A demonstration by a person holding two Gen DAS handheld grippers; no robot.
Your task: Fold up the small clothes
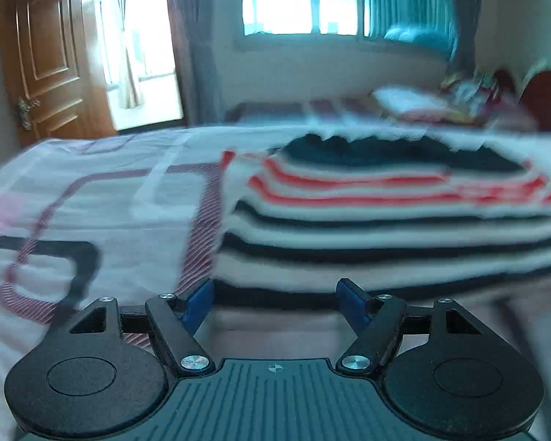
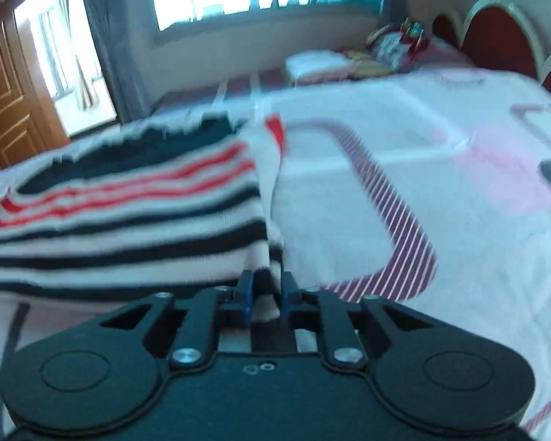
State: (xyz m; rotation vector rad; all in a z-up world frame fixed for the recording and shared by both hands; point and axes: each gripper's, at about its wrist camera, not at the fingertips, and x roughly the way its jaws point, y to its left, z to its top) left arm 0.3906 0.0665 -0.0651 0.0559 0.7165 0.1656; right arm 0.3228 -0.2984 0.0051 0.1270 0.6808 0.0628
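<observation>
Striped sweater (image 2: 128,202) lies flat on the bed (image 2: 459,183). Right gripper (image 2: 267,294) has narrow jaws pinching its near right corner — cloth sits between the pads. Left gripper (image 1: 275,294) is wide open, empty, at the sweater's near left hem. Close left on the hem first, then lift both corners evenly. Bedsheet right of the sweater is bare — room to fold; pillows (image 2: 319,62) well beyond it.

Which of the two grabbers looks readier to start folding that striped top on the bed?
The right gripper: its jaws are already closed on the striped top's near corner. The left gripper is open, with its fingers short of the hem.
</observation>
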